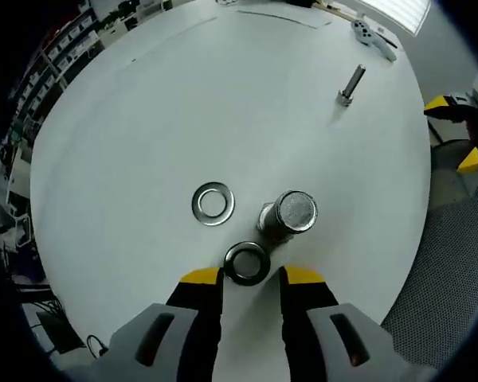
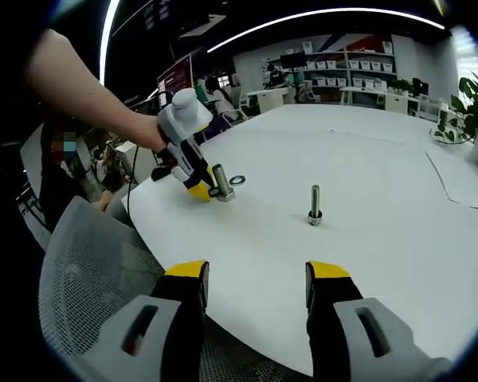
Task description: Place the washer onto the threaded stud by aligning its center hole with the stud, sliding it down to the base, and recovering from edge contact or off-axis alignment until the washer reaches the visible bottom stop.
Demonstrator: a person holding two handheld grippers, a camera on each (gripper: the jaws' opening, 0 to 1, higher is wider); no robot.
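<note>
A flat silver washer [image 1: 213, 204] is seen lying left of centre, just beside an upright threaded stud [image 1: 287, 216] with a dark ring [image 1: 248, 263] below it.

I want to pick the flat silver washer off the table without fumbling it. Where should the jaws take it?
Grip the washer across its outer rim, coming straight down from above. It lies flat on the white table, so only its thin edge offers hold; the left gripper is nearest.
</note>
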